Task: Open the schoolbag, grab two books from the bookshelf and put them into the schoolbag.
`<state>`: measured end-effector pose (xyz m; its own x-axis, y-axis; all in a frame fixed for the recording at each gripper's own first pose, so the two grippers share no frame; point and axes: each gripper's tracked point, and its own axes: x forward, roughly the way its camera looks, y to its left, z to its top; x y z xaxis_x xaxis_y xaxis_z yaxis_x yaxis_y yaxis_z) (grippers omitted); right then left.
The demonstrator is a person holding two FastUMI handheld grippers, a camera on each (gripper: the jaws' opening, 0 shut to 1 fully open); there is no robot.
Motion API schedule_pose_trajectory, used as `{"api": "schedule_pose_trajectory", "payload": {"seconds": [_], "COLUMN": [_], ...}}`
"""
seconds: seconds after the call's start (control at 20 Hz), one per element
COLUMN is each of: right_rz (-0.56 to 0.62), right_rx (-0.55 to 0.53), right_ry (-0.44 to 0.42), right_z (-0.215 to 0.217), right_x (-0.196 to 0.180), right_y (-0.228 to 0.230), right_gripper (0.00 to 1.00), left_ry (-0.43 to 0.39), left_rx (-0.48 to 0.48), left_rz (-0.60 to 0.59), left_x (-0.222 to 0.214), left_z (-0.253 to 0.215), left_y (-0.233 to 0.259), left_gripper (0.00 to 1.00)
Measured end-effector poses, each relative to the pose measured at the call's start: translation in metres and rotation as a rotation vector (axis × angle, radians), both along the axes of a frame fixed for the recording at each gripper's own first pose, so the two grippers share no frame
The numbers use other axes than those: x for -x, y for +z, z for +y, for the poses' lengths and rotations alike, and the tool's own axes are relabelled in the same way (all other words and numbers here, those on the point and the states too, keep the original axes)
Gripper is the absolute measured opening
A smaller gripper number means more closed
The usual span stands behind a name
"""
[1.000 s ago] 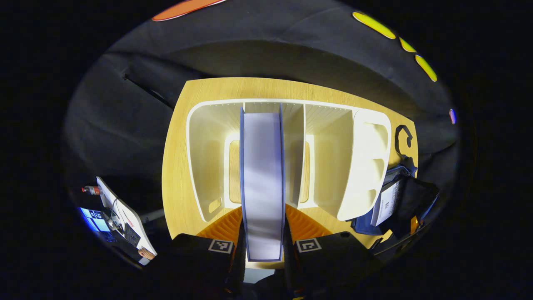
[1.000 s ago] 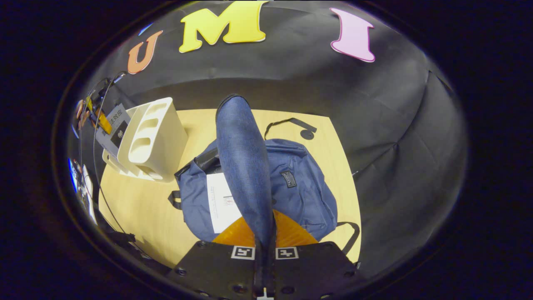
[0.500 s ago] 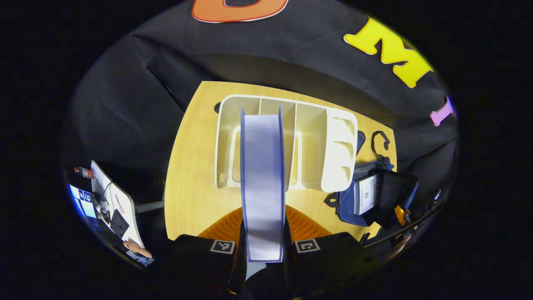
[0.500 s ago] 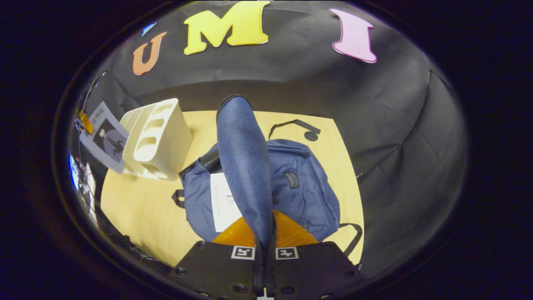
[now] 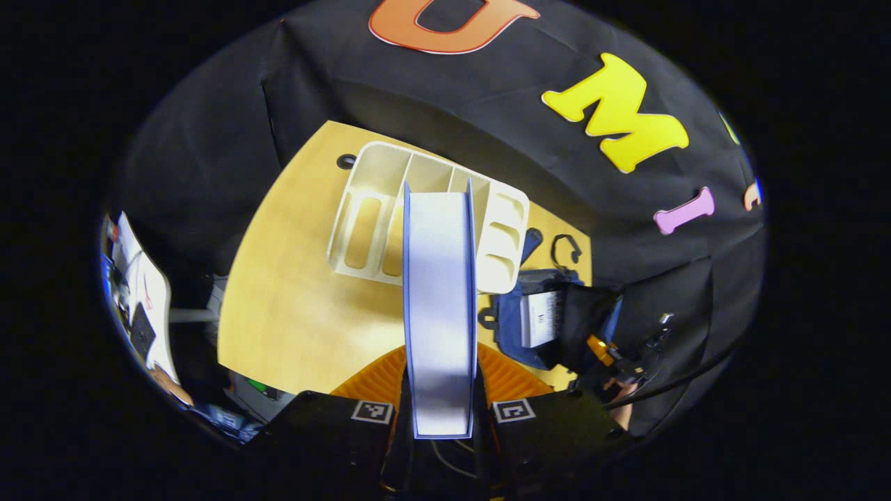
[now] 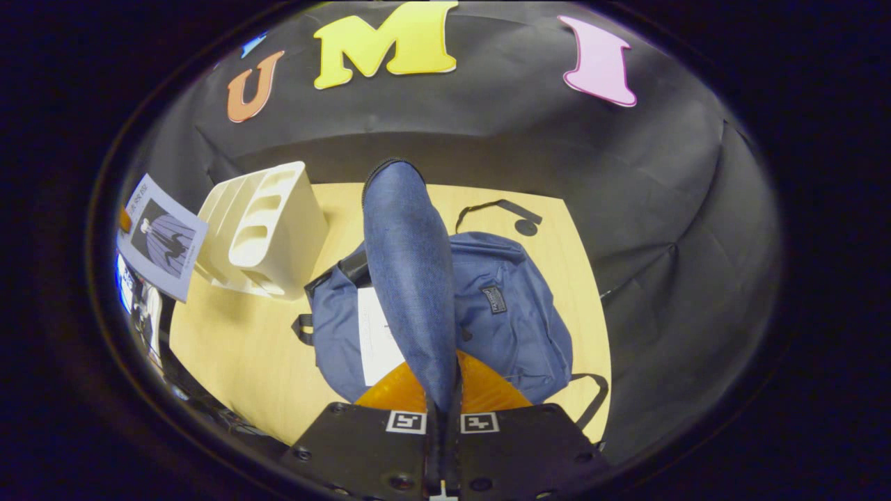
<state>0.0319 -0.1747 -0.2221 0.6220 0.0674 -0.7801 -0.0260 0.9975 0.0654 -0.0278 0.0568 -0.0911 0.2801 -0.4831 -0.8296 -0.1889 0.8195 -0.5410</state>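
Left gripper view: clamping stiff book (image 5: pixel 440 313) edge-on in left gripper (image 5: pixel 441 410) above table (image 5: pixel 292 306), likely weighty; right gripper (image 6: pixel 443 417) pinching soft bag (image 6: pixel 515 306) flap (image 6: pixel 407 278) open.

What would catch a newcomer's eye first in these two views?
In the left gripper view, a thick blue-covered book stands edge-on between the left hand-held gripper fingers, above the white bookshelf. In the right gripper view, the right hand-held gripper pinches a raised blue flap of the open schoolbag, where a white book already lies.
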Motion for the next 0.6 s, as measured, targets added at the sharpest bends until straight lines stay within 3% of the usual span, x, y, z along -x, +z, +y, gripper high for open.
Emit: {"api": "schedule_pose_trajectory", "payload": {"seconds": [0.25, 0.3, 0.6], "right_rz": [-0.007, -0.005, -0.006], "right_rx": [0.029, 0.029, 0.051], "right_ry": [-0.004, -0.007, -0.009], "right_z": [-0.003, -0.003, -0.004], "right_x": [0.001, 0.001, 0.0], "right_y": [0.0, 0.0, 0.001], "right_gripper": [0.03, 0.03, 0.03], "left_ry": [0.025, 0.017, -0.047], "left_rx": [0.155, 0.184, 0.354], "left_rz": [-0.017, -0.022, -0.073], "left_x": [0.02, 0.022, 0.028], "left_z": [-0.032, -0.044, -0.108], "left_y": [-0.017, -0.02, -0.036], "left_gripper": [0.42, 0.38, 0.38]}}
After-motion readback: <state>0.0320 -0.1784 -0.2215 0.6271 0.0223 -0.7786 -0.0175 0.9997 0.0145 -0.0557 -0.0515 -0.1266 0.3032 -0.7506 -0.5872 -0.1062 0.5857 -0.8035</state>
